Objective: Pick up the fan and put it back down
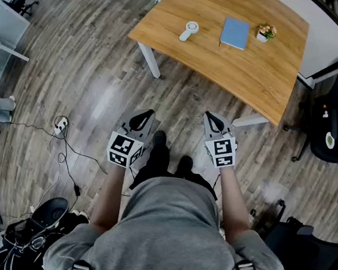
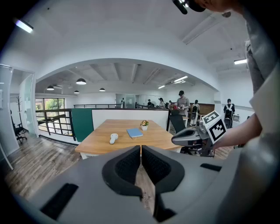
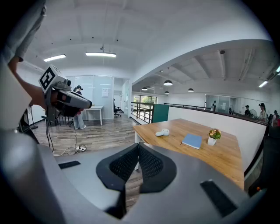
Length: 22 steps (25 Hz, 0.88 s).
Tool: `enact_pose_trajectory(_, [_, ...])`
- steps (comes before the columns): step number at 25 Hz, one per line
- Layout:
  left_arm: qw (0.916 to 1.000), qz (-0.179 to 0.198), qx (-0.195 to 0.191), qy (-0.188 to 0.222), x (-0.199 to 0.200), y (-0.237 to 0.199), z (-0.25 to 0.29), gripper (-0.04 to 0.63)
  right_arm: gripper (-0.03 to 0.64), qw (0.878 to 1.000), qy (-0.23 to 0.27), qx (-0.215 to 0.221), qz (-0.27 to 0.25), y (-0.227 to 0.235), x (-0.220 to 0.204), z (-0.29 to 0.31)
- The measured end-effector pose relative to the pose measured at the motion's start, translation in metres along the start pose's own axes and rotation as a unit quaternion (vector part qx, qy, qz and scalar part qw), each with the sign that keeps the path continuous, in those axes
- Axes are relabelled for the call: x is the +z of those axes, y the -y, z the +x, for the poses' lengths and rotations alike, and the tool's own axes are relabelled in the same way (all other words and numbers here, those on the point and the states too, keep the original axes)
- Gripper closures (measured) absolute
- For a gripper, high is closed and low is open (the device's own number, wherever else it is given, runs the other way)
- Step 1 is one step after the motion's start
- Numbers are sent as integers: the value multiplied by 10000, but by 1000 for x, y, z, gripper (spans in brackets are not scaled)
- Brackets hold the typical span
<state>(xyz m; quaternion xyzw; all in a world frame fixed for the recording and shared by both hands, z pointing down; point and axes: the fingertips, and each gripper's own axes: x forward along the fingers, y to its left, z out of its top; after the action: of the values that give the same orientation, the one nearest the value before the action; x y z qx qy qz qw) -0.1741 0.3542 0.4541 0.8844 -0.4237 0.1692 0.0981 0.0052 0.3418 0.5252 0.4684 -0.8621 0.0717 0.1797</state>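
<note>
Right gripper, seen along its own jaws: the two black ribbed pads meet at their tips with nothing between them, and a sliver of wood-plank floor shows in the narrow gap below. Beyond and to the right stands a wooden table. On it, from left to right, lie a white fan, a blue notebook and a small potted plant — each well apart from the gripper. At upper left the left gripper is held level, its marker cube above it. A power strip with trailing cable lies on the floor — a white desk stands behind.
</note>
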Motion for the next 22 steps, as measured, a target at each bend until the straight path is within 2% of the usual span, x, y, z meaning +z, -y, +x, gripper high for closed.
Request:
enact_pose_trajectory(5, [10000,-14,-4,63,1,7,1,568,612,9999,-78,-68,-62,4,-6,-10])
enact_pose_trajectory(10, [10000,-23,34,79,1,11,-1,568,612,10000,47,-68,-26,4,-3,-13])
enact_pose_trajectory(16, [9999,-9,-109,1,-2,19,-4,568,611,9998,168,-29,-33,2,4,-14])
enact_pose_trajectory(22, [9999,-14,-115,94,-1,25,-4,567,595,9997,224,47,-77,1,5,-14])
